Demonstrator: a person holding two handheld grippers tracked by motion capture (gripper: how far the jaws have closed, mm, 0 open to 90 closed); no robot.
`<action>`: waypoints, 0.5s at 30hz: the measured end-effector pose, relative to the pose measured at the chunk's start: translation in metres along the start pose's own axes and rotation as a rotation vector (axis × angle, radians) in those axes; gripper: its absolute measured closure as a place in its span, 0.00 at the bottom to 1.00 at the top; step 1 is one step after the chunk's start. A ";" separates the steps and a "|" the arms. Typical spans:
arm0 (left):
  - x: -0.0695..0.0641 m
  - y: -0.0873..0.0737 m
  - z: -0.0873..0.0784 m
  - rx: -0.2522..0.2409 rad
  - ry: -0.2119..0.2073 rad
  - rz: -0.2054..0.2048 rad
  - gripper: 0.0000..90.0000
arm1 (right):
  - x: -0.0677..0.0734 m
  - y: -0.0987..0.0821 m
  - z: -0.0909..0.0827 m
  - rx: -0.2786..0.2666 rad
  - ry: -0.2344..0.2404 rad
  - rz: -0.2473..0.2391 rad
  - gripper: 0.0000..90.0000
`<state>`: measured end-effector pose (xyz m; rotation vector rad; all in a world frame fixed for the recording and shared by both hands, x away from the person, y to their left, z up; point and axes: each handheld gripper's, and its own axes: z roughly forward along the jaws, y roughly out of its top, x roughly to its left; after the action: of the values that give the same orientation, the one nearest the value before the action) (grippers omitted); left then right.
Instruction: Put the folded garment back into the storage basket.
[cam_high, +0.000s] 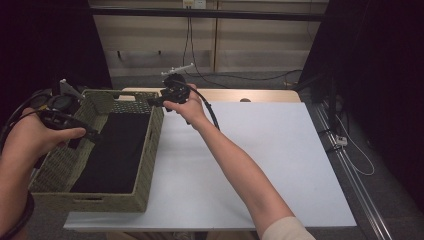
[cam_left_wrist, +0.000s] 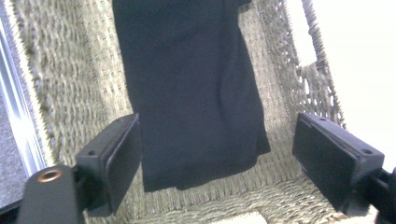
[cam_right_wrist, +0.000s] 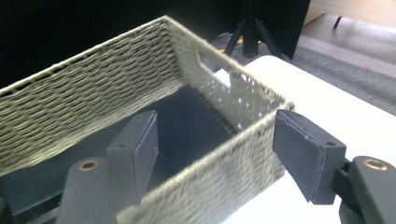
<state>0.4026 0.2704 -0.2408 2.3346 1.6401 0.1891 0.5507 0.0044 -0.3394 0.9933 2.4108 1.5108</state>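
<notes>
cloth (cam_left_wrist: 191, 93): top cut off by edge | basket (cam_right_wrist: 93, 107): weave blurred, near corner cut off

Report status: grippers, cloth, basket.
Left gripper open, above the basket. Right gripper open, nothing held, at the basket's far corner. Black cloth lying flat inside. Nothing in the way.

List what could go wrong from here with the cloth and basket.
The open right gripper straddles the woven olive basket's rim; closing or pulling away may snag and drag it. The folded black cloth lies askew inside, so it might bunch. The open left gripper hovers close above and might catch it.
</notes>
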 end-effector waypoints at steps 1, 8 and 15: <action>-0.001 0.001 0.001 0.000 -0.007 -0.004 0.18 | 0.000 -0.002 -0.003 0.002 0.003 0.002 0.32; -0.005 0.010 0.008 -0.001 -0.017 0.016 0.16 | -0.005 -0.015 -0.025 -0.005 -0.006 0.009 0.28; -0.012 0.019 0.014 -0.007 -0.029 0.049 0.15 | -0.008 -0.025 -0.045 -0.004 -0.013 0.005 0.23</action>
<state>0.4191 0.2507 -0.2476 2.3630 1.5673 0.1693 0.5258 -0.0411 -0.3406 1.0055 2.3976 1.5058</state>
